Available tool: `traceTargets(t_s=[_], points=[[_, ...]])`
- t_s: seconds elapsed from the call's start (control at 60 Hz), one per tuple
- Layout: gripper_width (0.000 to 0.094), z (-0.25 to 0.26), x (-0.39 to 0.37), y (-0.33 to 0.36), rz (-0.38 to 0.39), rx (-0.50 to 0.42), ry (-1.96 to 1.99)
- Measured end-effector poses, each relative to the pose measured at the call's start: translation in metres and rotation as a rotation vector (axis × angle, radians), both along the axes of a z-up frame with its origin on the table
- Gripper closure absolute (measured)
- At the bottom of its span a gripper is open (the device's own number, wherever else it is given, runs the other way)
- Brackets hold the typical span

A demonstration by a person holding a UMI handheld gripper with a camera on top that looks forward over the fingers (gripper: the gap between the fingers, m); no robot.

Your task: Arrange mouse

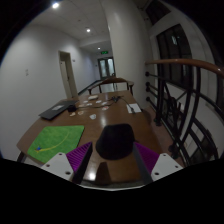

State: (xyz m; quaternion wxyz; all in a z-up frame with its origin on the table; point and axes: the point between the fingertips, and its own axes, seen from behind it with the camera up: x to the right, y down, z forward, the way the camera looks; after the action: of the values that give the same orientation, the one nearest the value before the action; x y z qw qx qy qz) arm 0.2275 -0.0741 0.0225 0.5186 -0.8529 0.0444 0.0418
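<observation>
Right now the dark mouse [118,141] sits on the wooden table [75,130], between the gripper [112,160] fingers' purple pads [149,156], with a gap showing at either side, so the fingers are spread apart and not pressing it. Just left of the fingers lies a green mat [54,142]. Beyond, a dark laptop [57,109] rests at the table's left, papers [99,101] farther back. No writing is readable anywhere. A curved railing [185,75] runs along the right.
</observation>
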Motion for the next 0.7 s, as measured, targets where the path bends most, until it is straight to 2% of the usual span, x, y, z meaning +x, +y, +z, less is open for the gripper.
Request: traceTargets(t_s=[0.25, 0.3, 0.317, 0.35, 0.417, 0.483, 0.6, 0.7], points=[[0.0122, -0.013, -0.003, 0.08, -0.057, -0.044, -0.066], [0.0382, -0.018, -0.003, 0.092, -0.071, -0.067, -0.095], [0.039, -0.018, -0.004, 0.095, -0.075, -0.065, -0.101], [0.0492, -0.017, -0.002, 0.1, -0.097, -0.06, -0.115], [0.0628, -0.017, 0.003, 0.105, -0.138, -0.054, -0.138], [0.0686, -0.014, 0.004, 0.106, -0.14, -0.039, -0.137], [0.0719, -0.005, 0.01, 0.095, -0.15, -0.031, -0.114], [0.0718, 0.062, 0.0, 0.084, -0.167, 0.089, -0.159]])
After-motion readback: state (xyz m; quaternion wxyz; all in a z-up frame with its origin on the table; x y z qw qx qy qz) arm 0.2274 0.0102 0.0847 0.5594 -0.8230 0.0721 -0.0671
